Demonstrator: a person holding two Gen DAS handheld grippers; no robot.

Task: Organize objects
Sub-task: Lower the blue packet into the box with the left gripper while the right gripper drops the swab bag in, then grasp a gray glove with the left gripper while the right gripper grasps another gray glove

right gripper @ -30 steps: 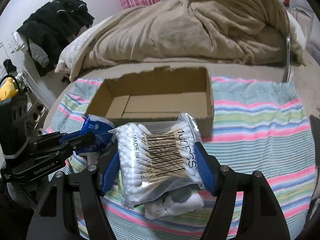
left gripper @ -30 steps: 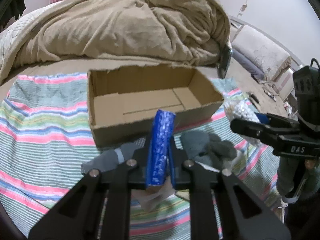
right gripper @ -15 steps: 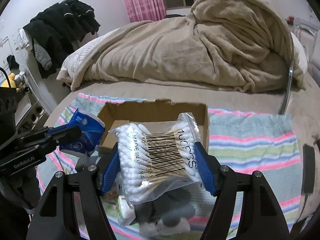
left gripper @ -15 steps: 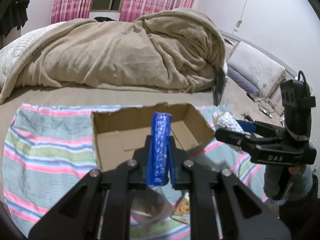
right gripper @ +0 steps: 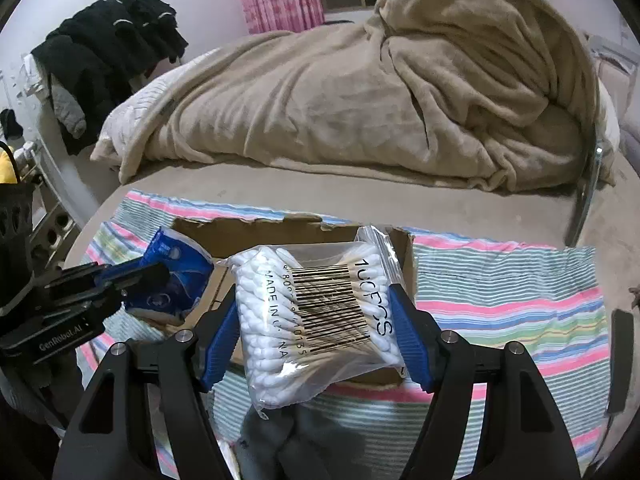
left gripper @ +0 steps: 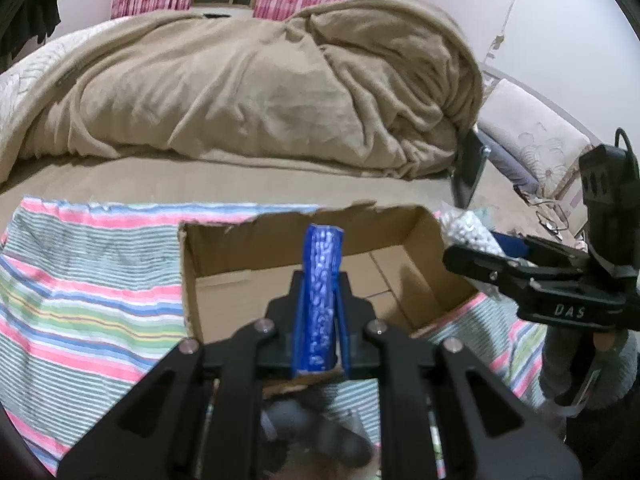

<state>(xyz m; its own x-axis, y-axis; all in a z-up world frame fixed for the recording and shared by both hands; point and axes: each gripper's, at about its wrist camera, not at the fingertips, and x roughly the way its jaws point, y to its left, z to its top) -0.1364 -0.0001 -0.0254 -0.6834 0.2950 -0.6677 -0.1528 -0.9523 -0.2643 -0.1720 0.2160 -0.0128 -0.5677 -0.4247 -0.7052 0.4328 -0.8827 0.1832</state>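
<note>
Left tongs (left gripper: 320, 312): clamped on the blue packet (left gripper: 320, 300), long axis upright at frame centre.
Right tongs (right gripper: 316, 320): gripping the cotton-swab bag (right gripper: 316, 316).
Cardboard box (left gripper: 424, 276): open, directly ahead and below both loads.

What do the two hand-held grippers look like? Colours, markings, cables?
Left hand-held gripper: black angular linkage arms with silver pivot bolts, blue finger pads; white "GenRobot.AI" lettering on its side in the right wrist view. Right hand-held gripper: same black build, silver bolts, blue fingers; white "DAS" on its side, a black cable at its top, a grey sleeve below.
</note>
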